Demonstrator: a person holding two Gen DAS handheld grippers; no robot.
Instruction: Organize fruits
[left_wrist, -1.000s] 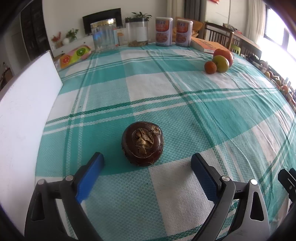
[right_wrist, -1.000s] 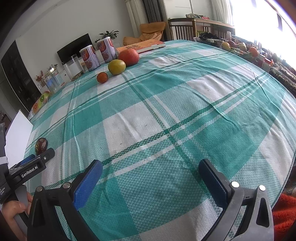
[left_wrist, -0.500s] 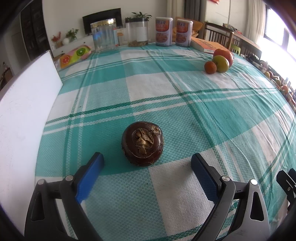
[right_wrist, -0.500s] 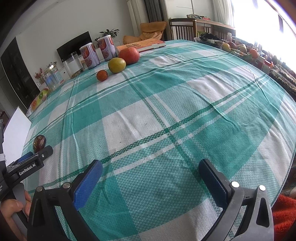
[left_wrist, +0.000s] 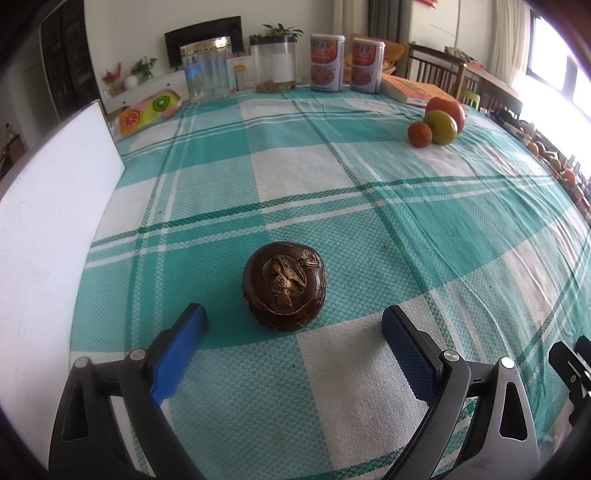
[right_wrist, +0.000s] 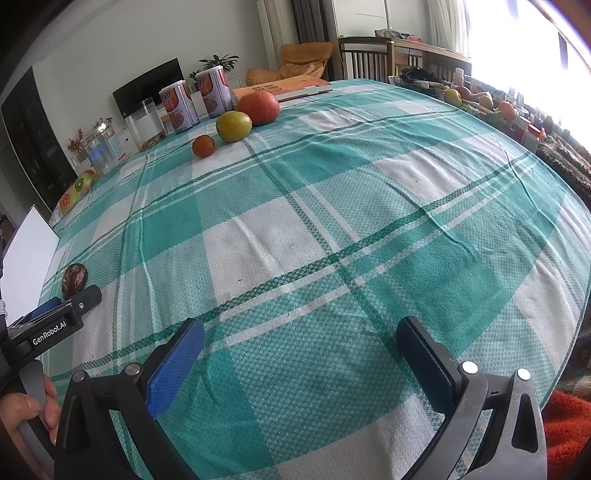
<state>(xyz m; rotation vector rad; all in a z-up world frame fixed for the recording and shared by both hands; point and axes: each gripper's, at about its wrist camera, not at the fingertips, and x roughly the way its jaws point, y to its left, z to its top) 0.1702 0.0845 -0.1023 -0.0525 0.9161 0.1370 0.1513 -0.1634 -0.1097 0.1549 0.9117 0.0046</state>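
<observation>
Teal-and-white checked cloth (left_wrist: 295, 177) covers a long table in a bright living room, with a white board (left_wrist: 55, 221) standing at its left edge. On the cloth a dark brown, round, shrivelled fruit (left_wrist: 284, 286) with a dry tan crown sits just ahead of the left gripper (left_wrist: 293, 325), whose blue-padded fingers (left_wrist: 184, 332) are spread wide to either side of it, touching nothing. Well apart, toward the far right corner, three more fruits cluster together: a small orange tangerine (left_wrist: 420, 134), a yellow-green apple (left_wrist: 440, 127) beside it, and a larger red-orange fruit (left_wrist: 446, 110) behind. Two white cylindrical tins with orange labels (left_wrist: 327, 62) and an orange-covered book (left_wrist: 413, 92) lie beyond them, next to clear plastic jars (left_wrist: 207, 68).

From the right wrist view, the right gripper (right_wrist: 301, 343) hangs over bare cloth near the table's near edge, its jaws released and empty. The brown fruit appears far to its left (right_wrist: 75, 279), beside the left tool's black finger.
</observation>
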